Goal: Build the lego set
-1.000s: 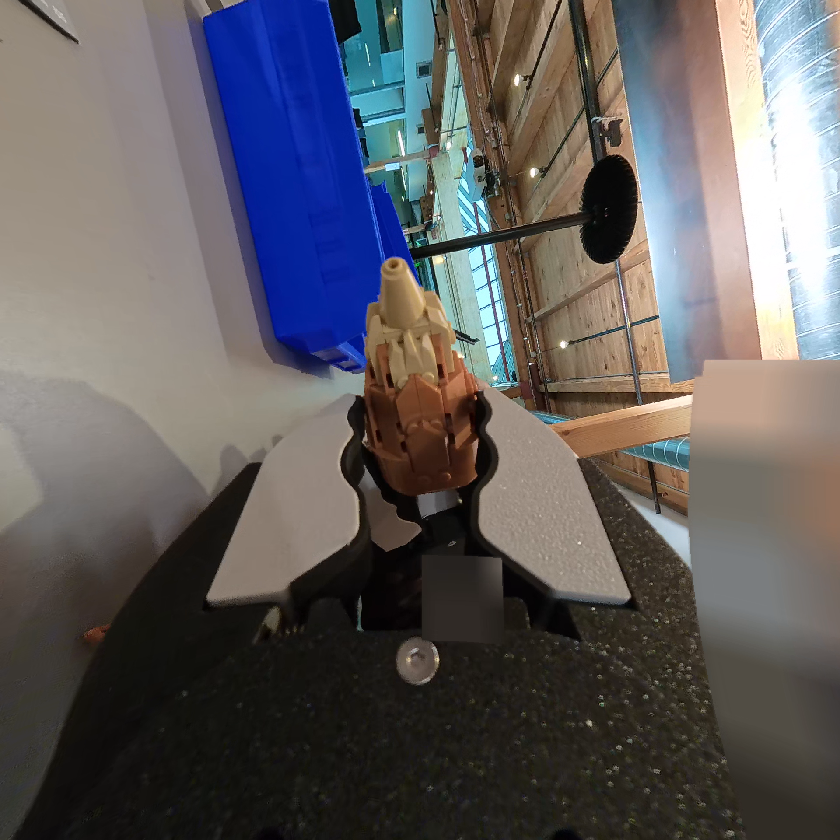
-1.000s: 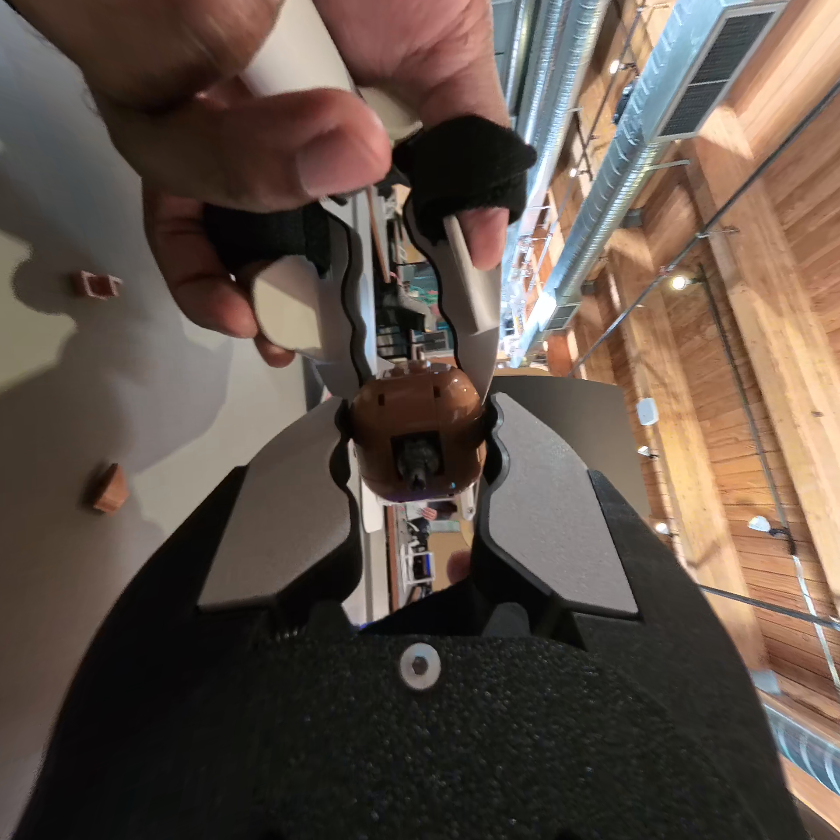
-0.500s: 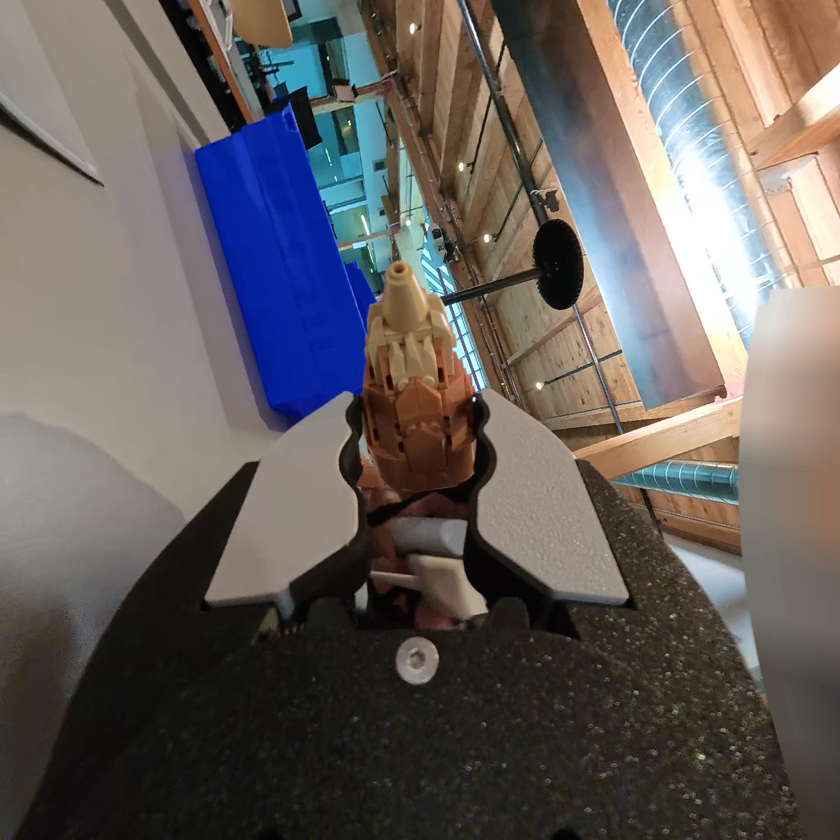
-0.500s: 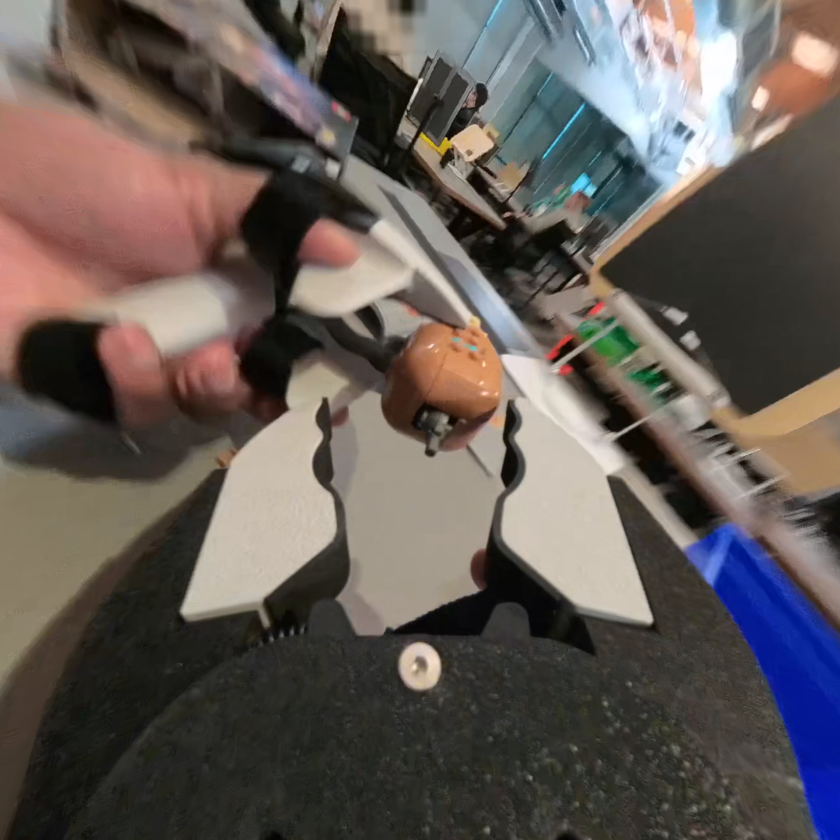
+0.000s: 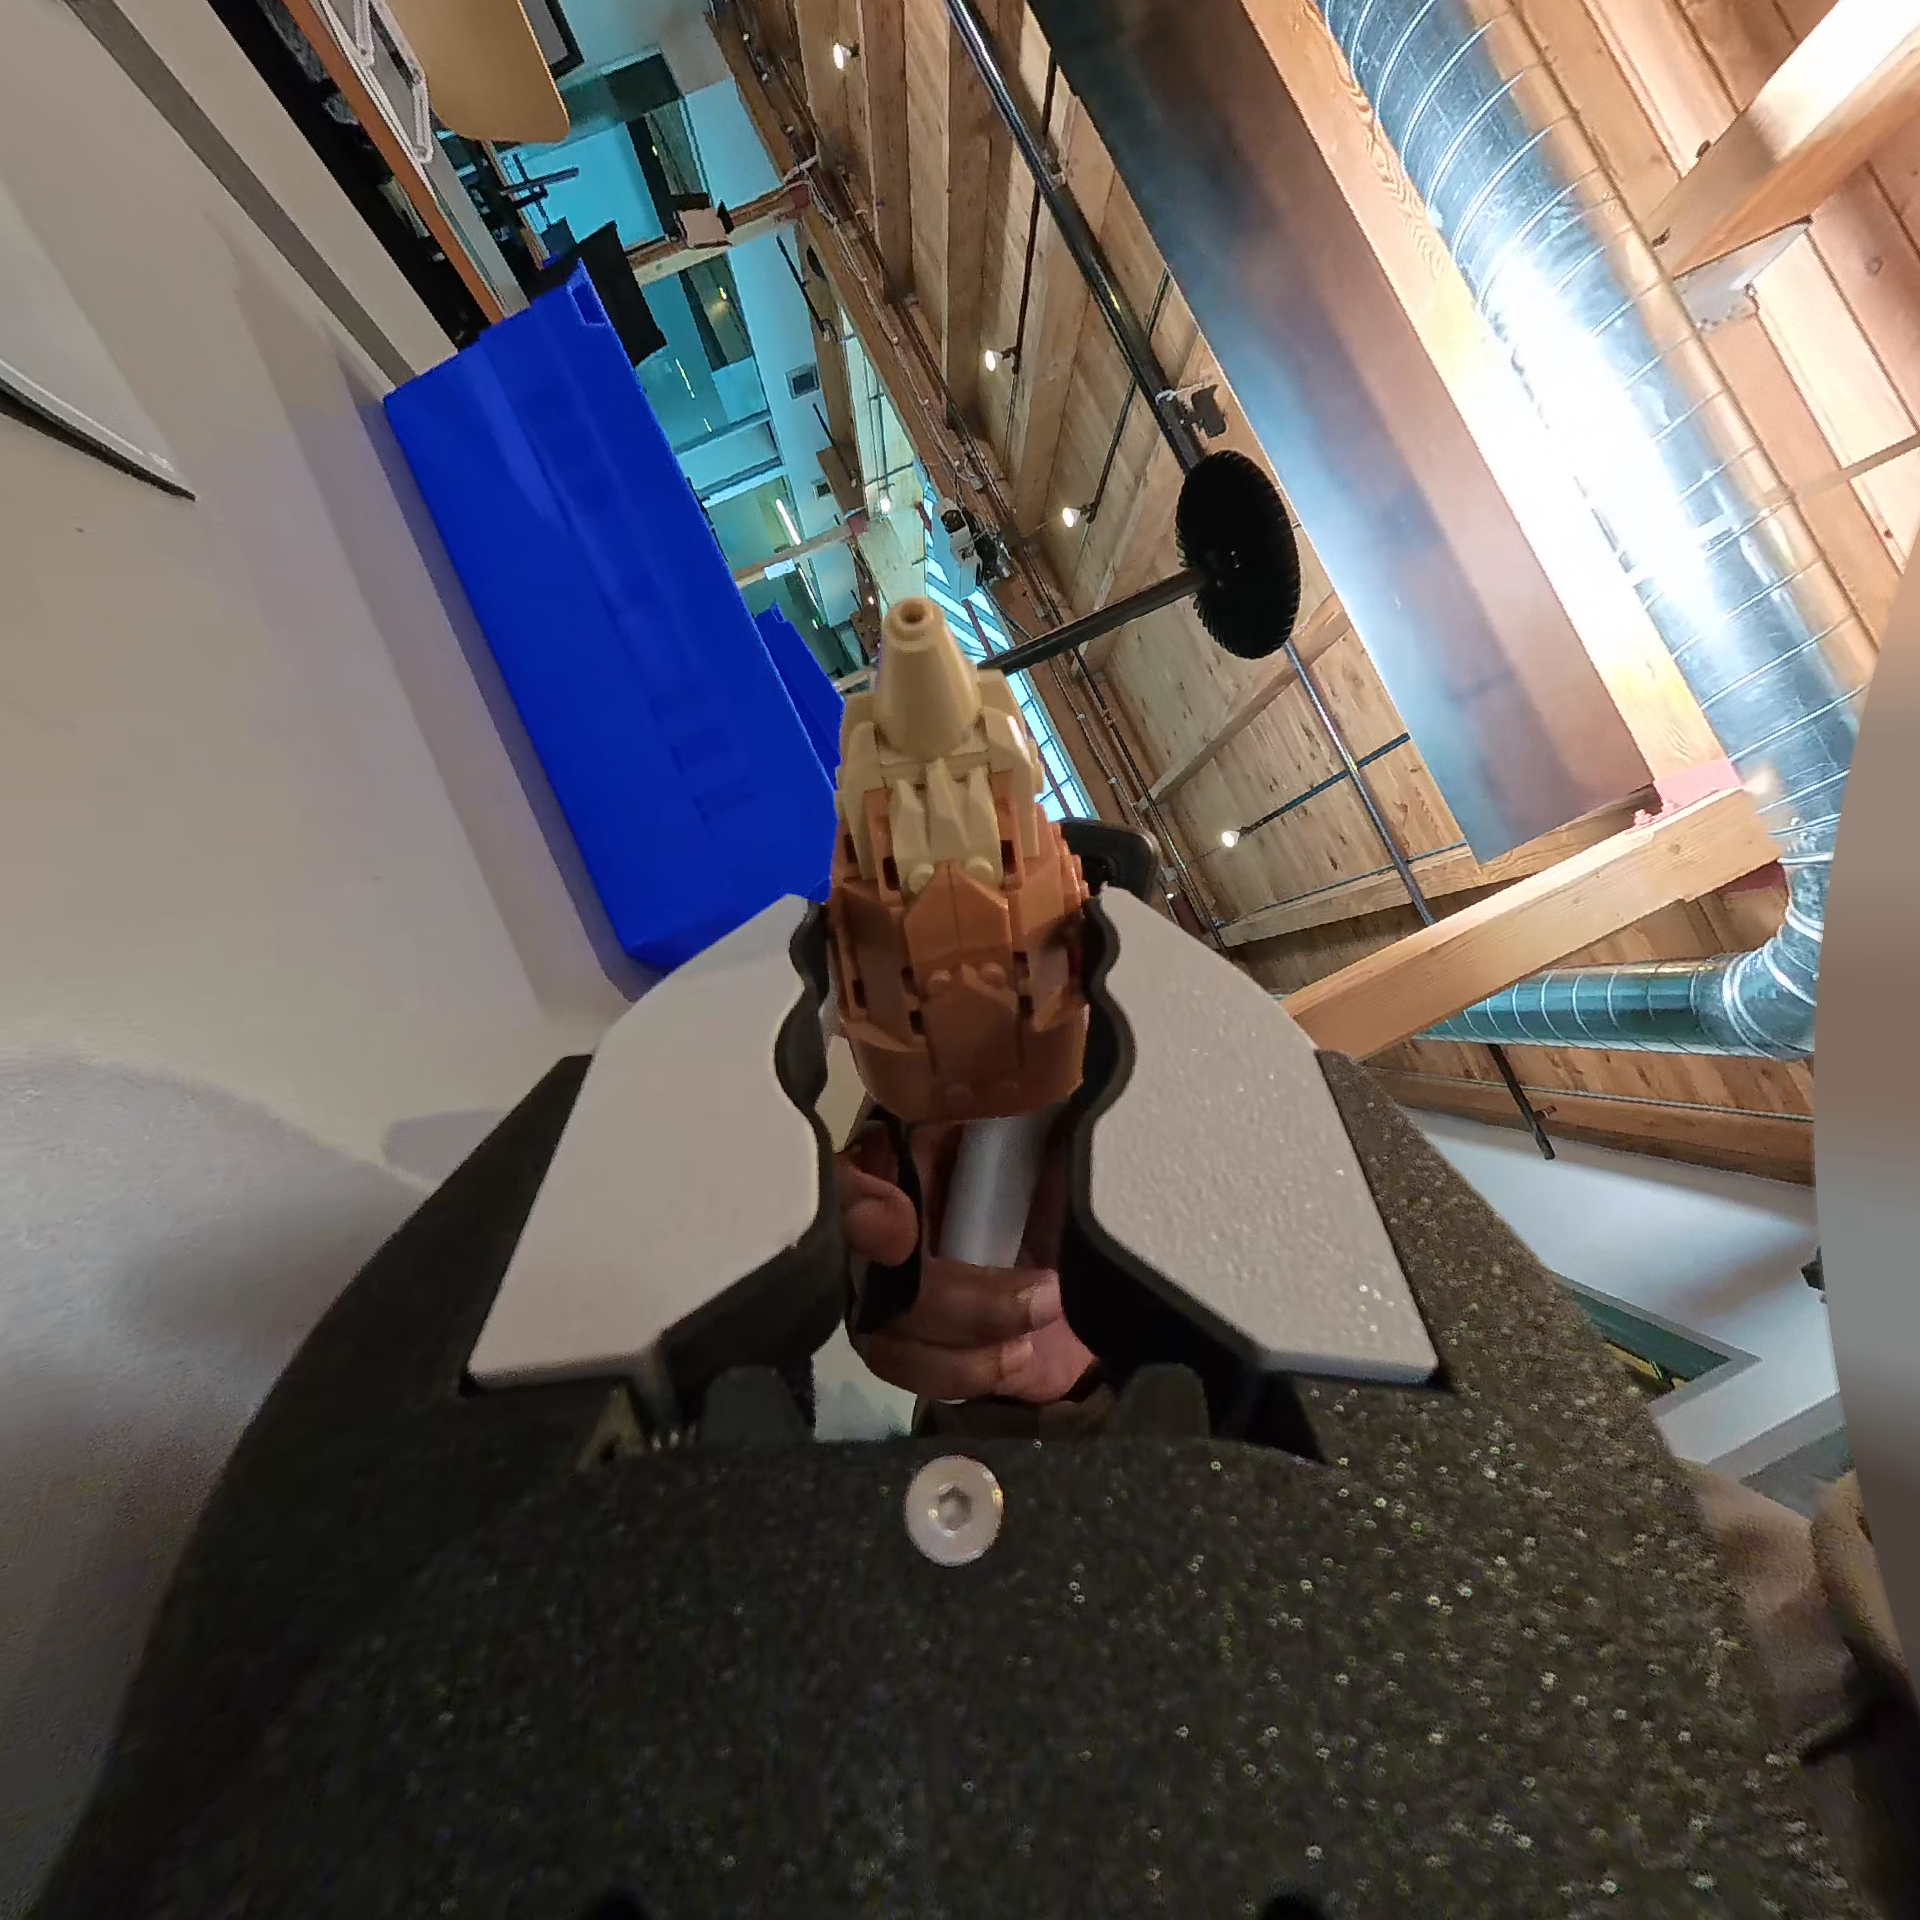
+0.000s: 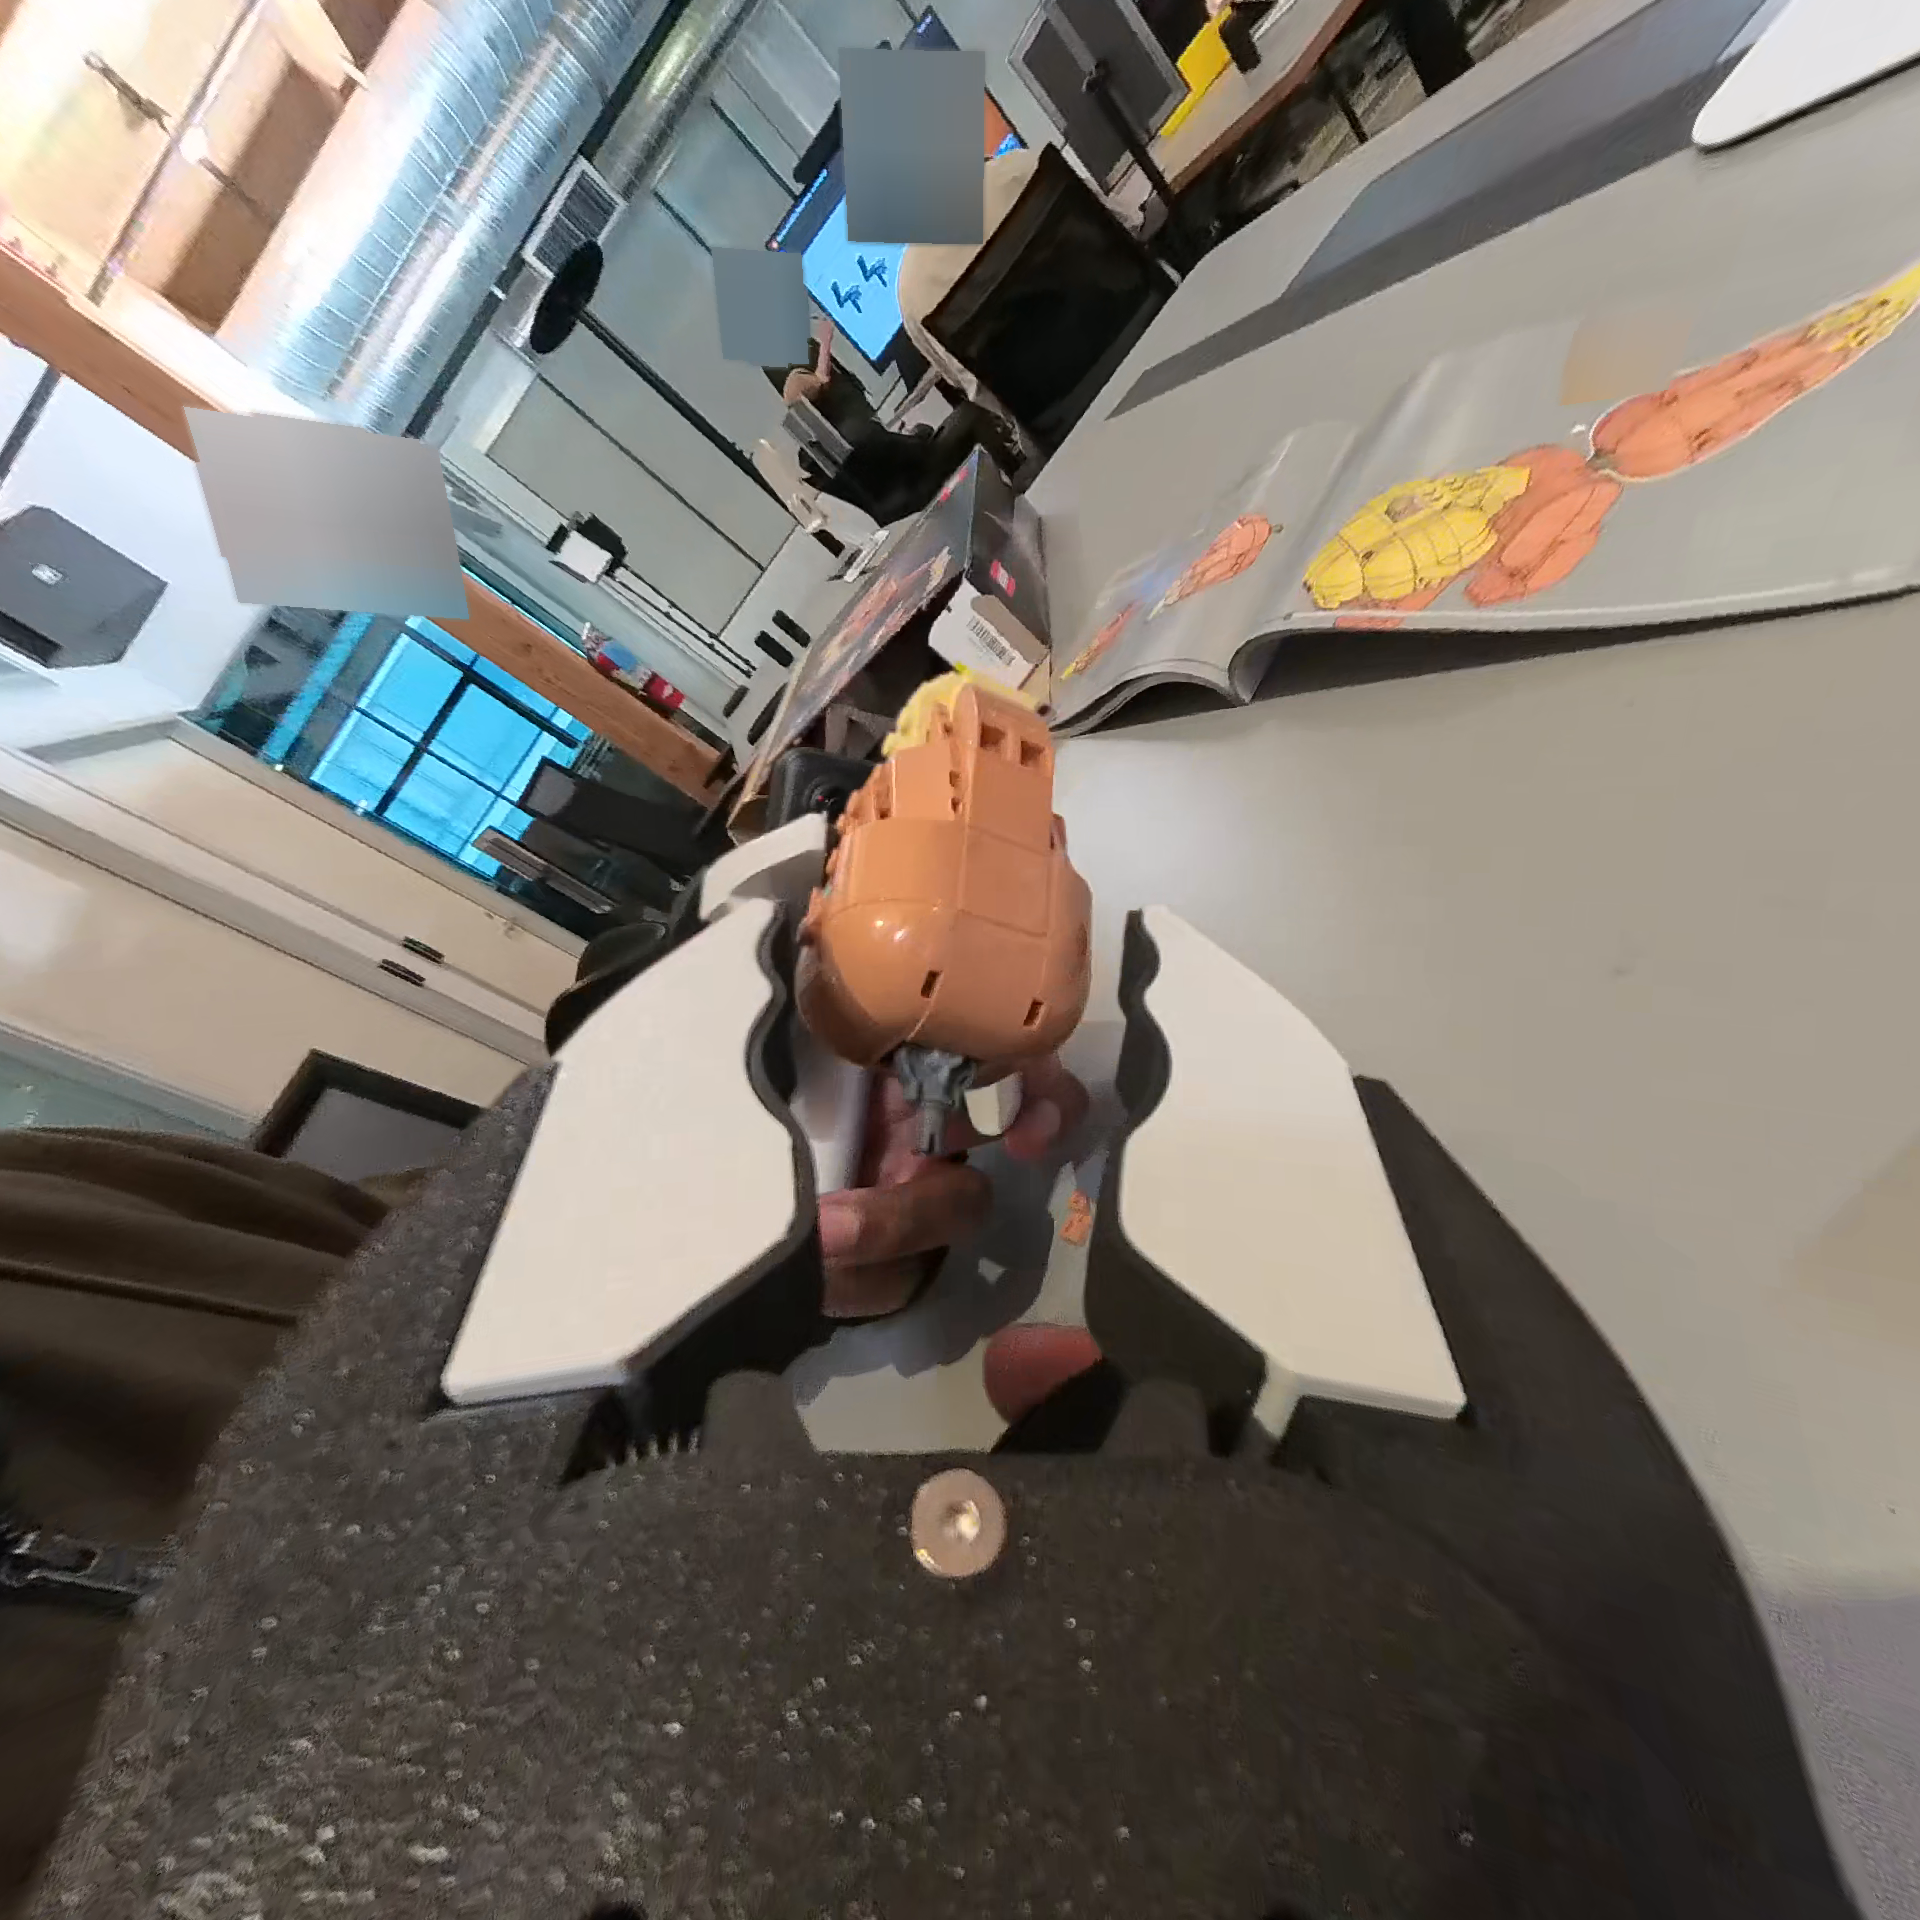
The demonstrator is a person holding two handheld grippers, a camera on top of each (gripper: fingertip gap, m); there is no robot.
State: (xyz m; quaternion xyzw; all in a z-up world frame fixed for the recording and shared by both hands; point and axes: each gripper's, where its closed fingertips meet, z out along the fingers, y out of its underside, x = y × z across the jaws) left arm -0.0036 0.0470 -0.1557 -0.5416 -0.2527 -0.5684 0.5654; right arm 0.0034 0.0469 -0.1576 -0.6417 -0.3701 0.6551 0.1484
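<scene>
Left wrist view: left gripper (image 5: pixel 951 997) is clamped on the brown-and-tan lego build (image 5: pixel 951 935), its tan cone tip pointing toward 12 o'clock. Both jaws press the brown lower body. A blue bin (image 5: pixel 582 665) lies on the grey table (image 5: pixel 208 779) at 10 o'clock. A black ceiling fan (image 5: pixel 1242 566) sits at 1 o'clock.

Right wrist view: right gripper (image 6: pixel 951 997) is released, jaws spread. The lego build (image 6: pixel 951 935) sits between them against the left jaw, clear of the right jaw; a grey pin points back at 6 o'clock. An open instruction booklet (image 6: pixel 1455 520) lies at 1 o'clock, with a printed box (image 6: pixel 914 603) at 12 o'clock. Writing on both is unreadable.
</scene>
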